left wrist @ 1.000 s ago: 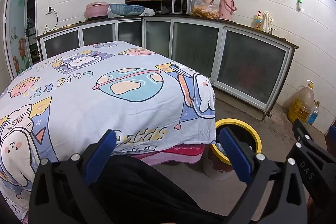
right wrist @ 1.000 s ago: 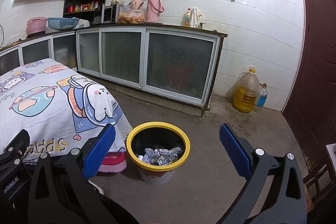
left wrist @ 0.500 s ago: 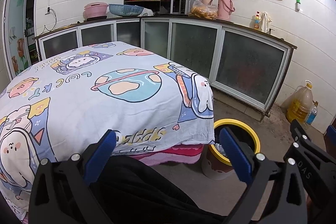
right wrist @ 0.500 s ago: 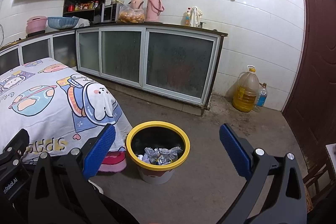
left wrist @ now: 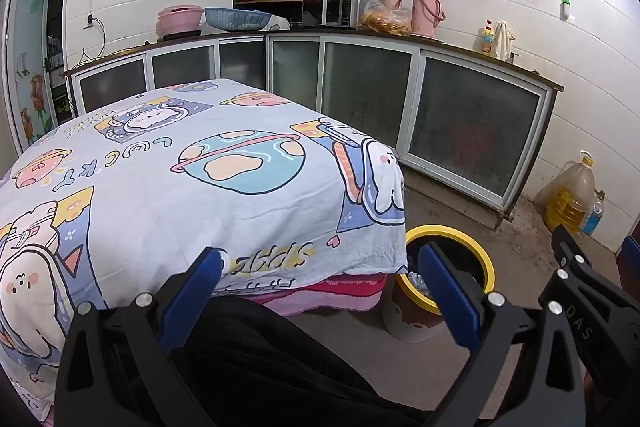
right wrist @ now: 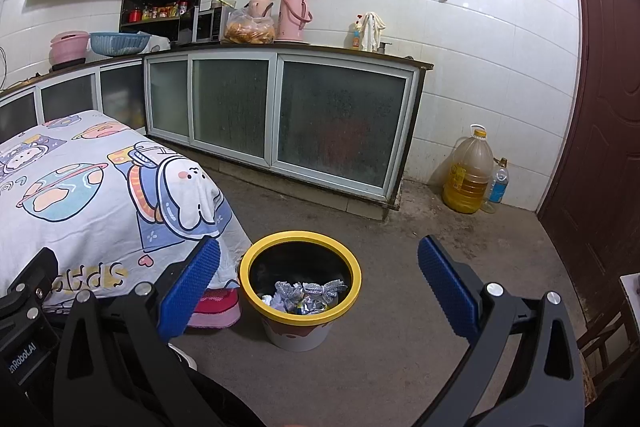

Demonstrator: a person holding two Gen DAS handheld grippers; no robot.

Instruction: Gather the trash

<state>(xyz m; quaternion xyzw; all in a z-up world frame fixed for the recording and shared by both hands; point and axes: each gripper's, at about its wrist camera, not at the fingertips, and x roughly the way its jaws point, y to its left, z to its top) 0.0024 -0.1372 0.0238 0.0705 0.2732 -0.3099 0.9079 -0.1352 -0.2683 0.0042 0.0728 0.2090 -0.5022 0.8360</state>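
A small trash bin with a yellow rim stands on the concrete floor by the table's corner; it also shows in the left wrist view. Crumpled silvery wrappers lie inside it. My right gripper is open and empty, held above and in front of the bin. My left gripper is open and empty, held over the near edge of the table with the cartoon cloth. No trash shows on the cloth.
Kitchen cabinets with frosted doors run along the back wall. A large oil jug and a small bottle stand in the corner by a dark red door. Pink fabric hangs under the cloth.
Both views drifted very slightly; the bin sits a touch lower in the right wrist view. Both grippers stay open and empty.
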